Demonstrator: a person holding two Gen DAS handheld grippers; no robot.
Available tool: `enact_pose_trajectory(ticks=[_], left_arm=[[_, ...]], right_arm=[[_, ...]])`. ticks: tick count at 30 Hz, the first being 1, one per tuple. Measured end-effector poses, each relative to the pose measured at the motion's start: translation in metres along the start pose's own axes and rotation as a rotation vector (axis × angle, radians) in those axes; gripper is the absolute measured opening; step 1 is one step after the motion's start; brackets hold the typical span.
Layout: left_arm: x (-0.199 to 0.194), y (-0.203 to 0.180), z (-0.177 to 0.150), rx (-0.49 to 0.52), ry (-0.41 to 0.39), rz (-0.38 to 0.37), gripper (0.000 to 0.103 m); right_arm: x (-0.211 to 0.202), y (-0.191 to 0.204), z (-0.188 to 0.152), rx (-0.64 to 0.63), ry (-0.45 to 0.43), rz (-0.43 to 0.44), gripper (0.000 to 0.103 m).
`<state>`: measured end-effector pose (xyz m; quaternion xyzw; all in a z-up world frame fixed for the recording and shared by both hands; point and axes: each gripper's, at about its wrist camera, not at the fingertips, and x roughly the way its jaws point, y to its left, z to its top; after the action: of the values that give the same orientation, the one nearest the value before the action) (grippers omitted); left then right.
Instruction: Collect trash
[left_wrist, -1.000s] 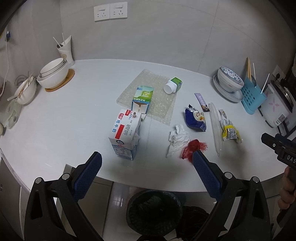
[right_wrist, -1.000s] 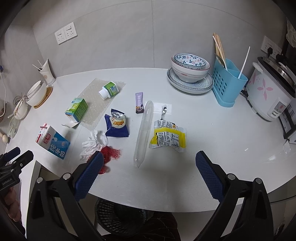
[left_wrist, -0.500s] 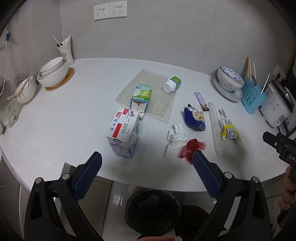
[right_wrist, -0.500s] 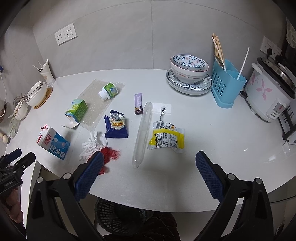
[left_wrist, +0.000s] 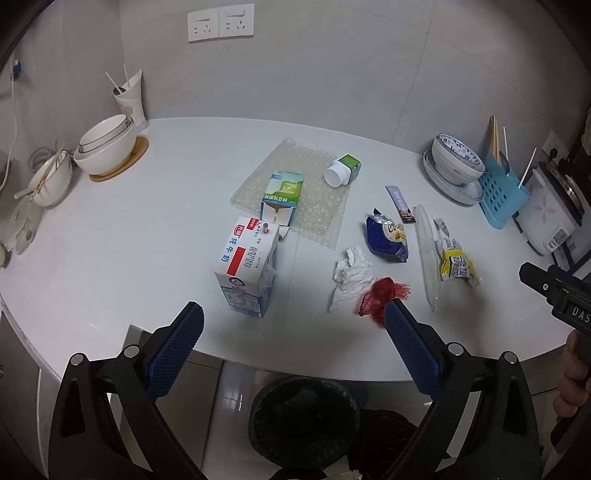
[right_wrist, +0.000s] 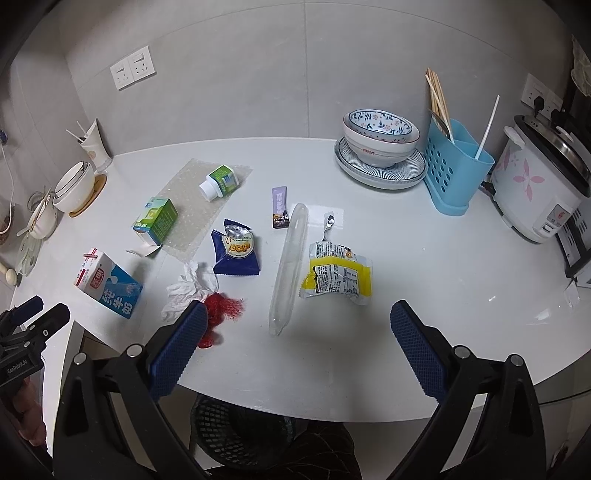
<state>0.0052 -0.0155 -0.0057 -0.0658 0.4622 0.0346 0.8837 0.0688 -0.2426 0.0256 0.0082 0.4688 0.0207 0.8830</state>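
Note:
Trash lies on the white counter: a milk carton (left_wrist: 248, 265) (right_wrist: 109, 283), a green box (left_wrist: 283, 196) (right_wrist: 156, 220), a small green-capped bottle (left_wrist: 343, 170) (right_wrist: 218, 182), crumpled tissue (left_wrist: 351, 275) (right_wrist: 190, 286), red netting (left_wrist: 384, 295) (right_wrist: 223, 308), a blue snack bag (left_wrist: 388, 240) (right_wrist: 235, 248), a long clear plastic sleeve (right_wrist: 290, 264), a yellow wrapper (right_wrist: 338, 275) and a purple sachet (right_wrist: 280, 206). A black bin (left_wrist: 304, 424) (right_wrist: 236, 432) stands below the counter edge. My left gripper (left_wrist: 293, 332) is open and empty before the carton. My right gripper (right_wrist: 295, 339) is open and empty near the sleeve.
Bubble wrap (left_wrist: 295, 186) lies under the green box. White bowls (left_wrist: 107, 147) and a cup stand at the left. A patterned bowl on a plate (right_wrist: 380, 144), a blue utensil caddy (right_wrist: 452, 166) and a rice cooker (right_wrist: 539, 184) stand at the right. A spoon (right_wrist: 328, 223) lies by the wrapper.
Both views have shifted slightly; the left gripper has drifted a little back and up from the counter. Nothing on the counter has moved. Both grippers stay open.

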Motion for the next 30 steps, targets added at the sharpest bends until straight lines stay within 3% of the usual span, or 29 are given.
enact_pose_trajectory(ticks=[30], left_arm=[[-0.0040, 0.0006, 0.0019, -0.009, -0.009, 0.044, 0.095]], right_arm=[[0.0006, 0.0046, -0.0011, -0.013, 0.003, 0.002, 0.093]])
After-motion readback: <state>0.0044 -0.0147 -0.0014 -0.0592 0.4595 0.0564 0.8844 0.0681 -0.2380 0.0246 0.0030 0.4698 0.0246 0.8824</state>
